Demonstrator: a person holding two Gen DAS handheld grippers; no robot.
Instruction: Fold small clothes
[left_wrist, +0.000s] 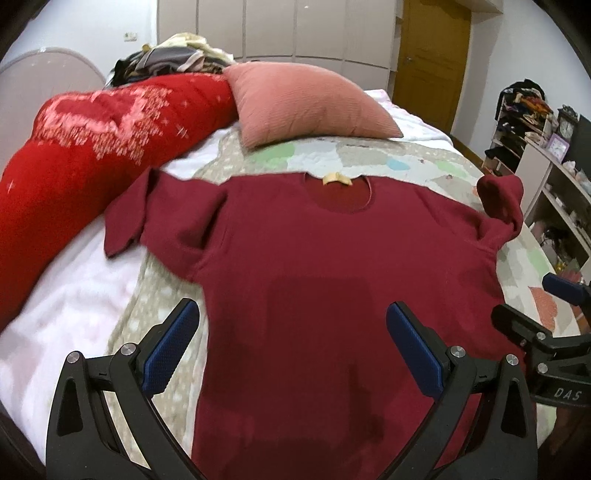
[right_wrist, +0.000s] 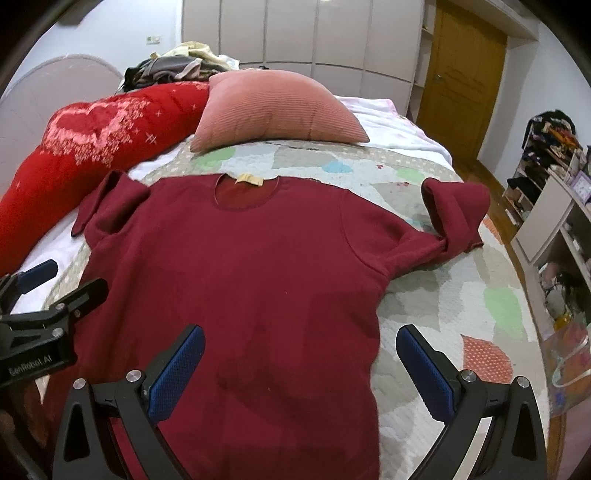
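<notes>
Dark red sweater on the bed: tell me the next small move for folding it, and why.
Probably bring the right gripper to the right sleeve and lay it flat across the chest. The dark red sweater lies spread, neck label up, on the quilt; both grippers, the left gripper included, hover open and empty over its lower part, and that sleeve is bunched on itself.

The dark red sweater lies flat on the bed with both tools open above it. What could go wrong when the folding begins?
The right sleeve is already bunched, so a fold may trap the lump. The sweater lies on a loose quilt; the right tool or left tool might pinch the quilt as well.
</notes>
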